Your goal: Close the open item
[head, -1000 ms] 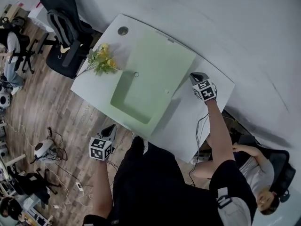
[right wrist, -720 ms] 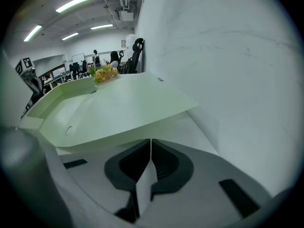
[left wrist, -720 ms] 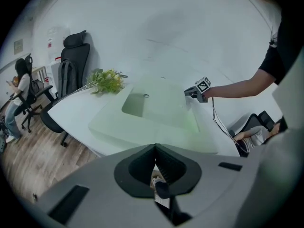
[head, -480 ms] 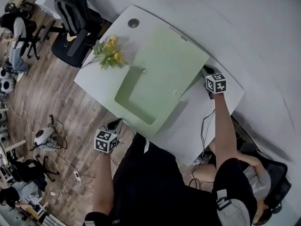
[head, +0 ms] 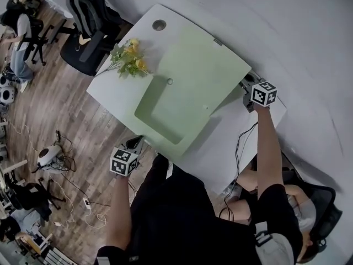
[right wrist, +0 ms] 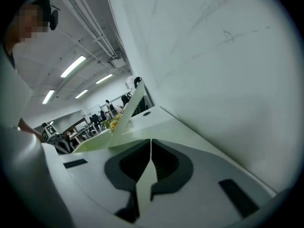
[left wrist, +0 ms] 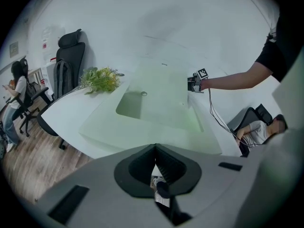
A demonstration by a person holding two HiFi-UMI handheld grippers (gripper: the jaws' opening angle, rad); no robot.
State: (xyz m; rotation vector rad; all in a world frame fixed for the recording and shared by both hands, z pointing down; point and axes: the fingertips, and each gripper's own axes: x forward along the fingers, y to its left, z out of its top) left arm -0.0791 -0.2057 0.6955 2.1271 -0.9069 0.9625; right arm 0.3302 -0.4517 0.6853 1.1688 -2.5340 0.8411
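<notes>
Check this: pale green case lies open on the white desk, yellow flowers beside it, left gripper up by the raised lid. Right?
No: the right gripper is up by the raised lid; the left gripper hangs off the near edge of the white desk, as the head view shows. The pale green case does lie open on it, yellow flowers beside it.

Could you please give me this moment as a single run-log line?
green case: open, lid raised | right gripper: shut, beside lid's far edge | left gripper: shut, empty, off the table
</notes>
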